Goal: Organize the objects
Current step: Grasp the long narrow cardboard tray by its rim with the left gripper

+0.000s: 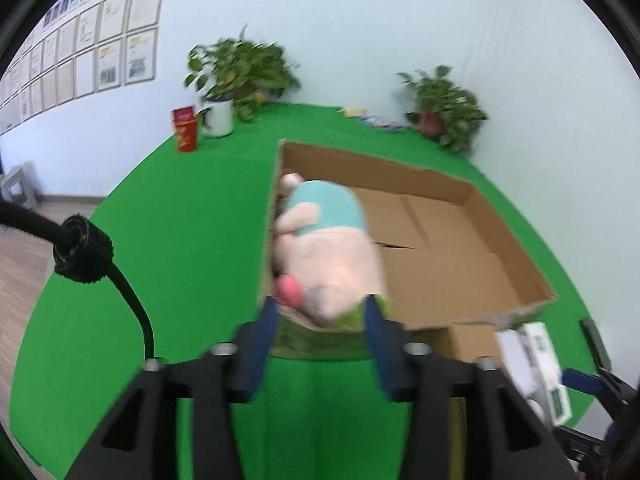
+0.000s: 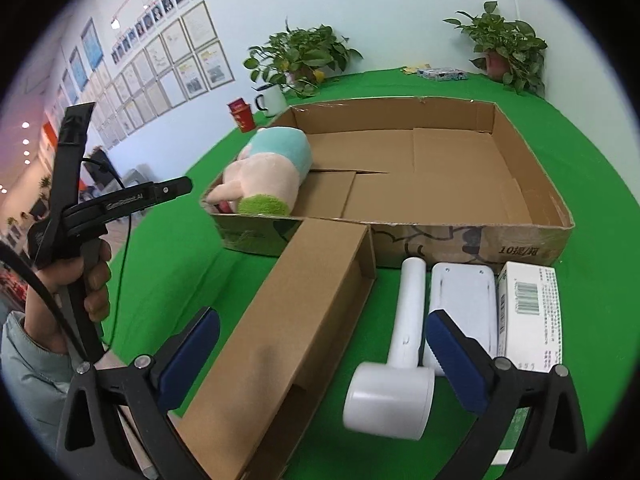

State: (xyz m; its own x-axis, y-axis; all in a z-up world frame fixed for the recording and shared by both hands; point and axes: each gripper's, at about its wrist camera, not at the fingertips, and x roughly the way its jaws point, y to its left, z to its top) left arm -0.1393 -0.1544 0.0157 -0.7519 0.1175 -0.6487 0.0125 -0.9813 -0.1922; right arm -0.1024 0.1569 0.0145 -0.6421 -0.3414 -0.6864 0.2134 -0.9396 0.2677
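A pink plush toy (image 1: pixel 328 248) with a teal back lies in the near left corner of a big open cardboard box (image 1: pixel 508 248); it also shows in the right wrist view (image 2: pixel 268 172), inside the box (image 2: pixel 532 168). My left gripper (image 1: pixel 322 316) is open, its blue pads either side of the toy's near end without gripping it. My right gripper (image 2: pixel 320 344) is open and empty above a long narrow cardboard carton (image 2: pixel 288 328) and a white hair dryer (image 2: pixel 400 364) on the green table (image 2: pixel 600 184).
A white flat device (image 2: pixel 460 296) and a white barcoded packet (image 2: pixel 528 316) lie right of the dryer. A red cup (image 1: pixel 186 132), a white mug (image 1: pixel 218 118) and two potted plants (image 1: pixel 240 68) stand at the table's far edge.
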